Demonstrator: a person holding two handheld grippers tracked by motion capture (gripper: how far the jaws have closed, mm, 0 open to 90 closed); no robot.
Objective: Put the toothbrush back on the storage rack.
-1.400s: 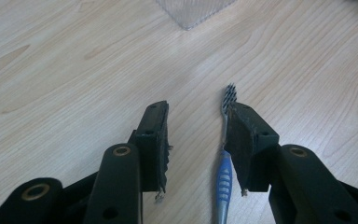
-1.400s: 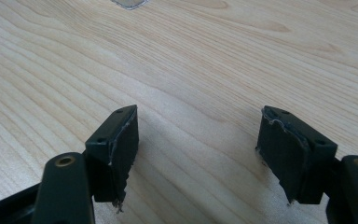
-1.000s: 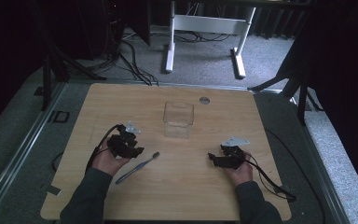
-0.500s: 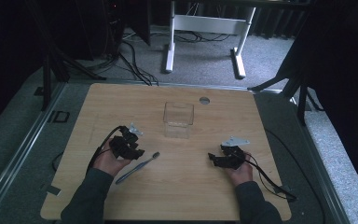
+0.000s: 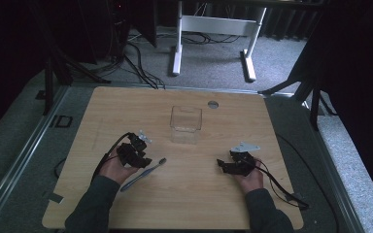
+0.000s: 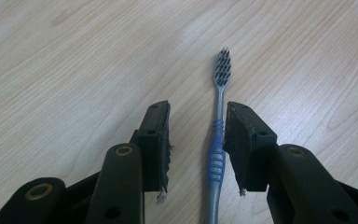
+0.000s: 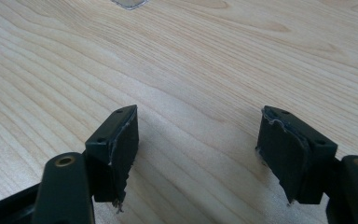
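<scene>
The toothbrush (image 6: 218, 140) lay flat on the wooden table (image 5: 189, 194), left of the middle and near the person, its bristled head pointing toward the right and slightly away. The left gripper (image 6: 196, 140) hung just above it with its jaws parted on either side of the blue ribbed part of the handle, not yet pressing on it. In the high view the left gripper (image 5: 135, 154) sat over the handle of the toothbrush (image 5: 143, 172), with the clear box (image 5: 186, 120) farther off toward the far middle of the table. The right gripper (image 7: 198, 149) rested low over bare wood at the right, jaws spread wide and holding nothing.

The step in hand looked like the pickup of the toothbrush. To do it well, the left gripper probably needed to settle until its pads reached the table on both sides of the handle, staying square to it so the thin handle would not roll or slip out. Closing on the ribbed grip seemed the safest choice, since it offers more friction than the smooth grey stem.
</scene>
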